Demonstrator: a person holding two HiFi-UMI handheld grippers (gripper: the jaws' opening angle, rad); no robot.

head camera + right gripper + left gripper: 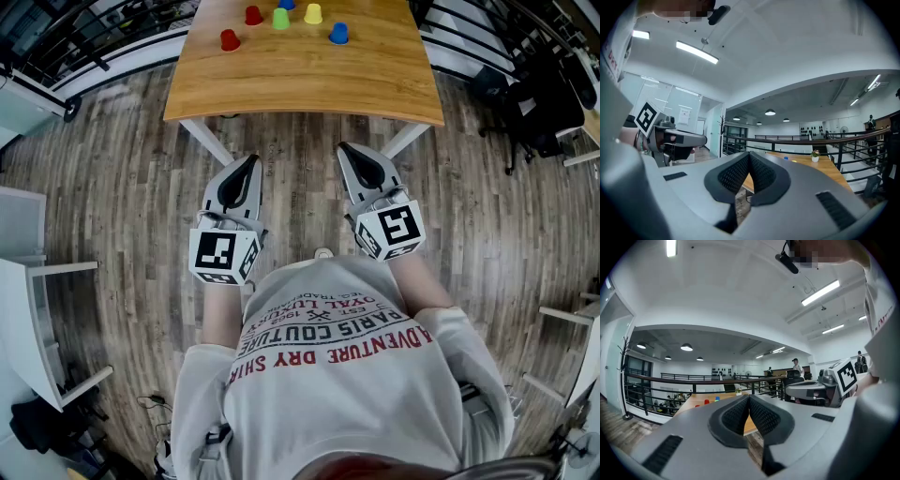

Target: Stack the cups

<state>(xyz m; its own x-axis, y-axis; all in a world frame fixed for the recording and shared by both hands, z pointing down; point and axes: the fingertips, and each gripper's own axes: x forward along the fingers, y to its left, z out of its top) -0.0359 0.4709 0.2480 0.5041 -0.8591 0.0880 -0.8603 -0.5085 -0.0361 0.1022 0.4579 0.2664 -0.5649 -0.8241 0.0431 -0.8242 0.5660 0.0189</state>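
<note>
While standing back from the table (300, 80), holding left gripper (250, 164) and right gripper (345, 150) pinched shut, empty, mid-frame; facing seemingly six cups (280, 18) along the top edge.

The top edge of the head view is cutting off one blue cup (286, 4) and the far end of the desk (300, 84). In the left gripper view the cups (707, 402) are looking like tiny dots, and the fingers (733, 417) are hiding part of the desk.
</note>
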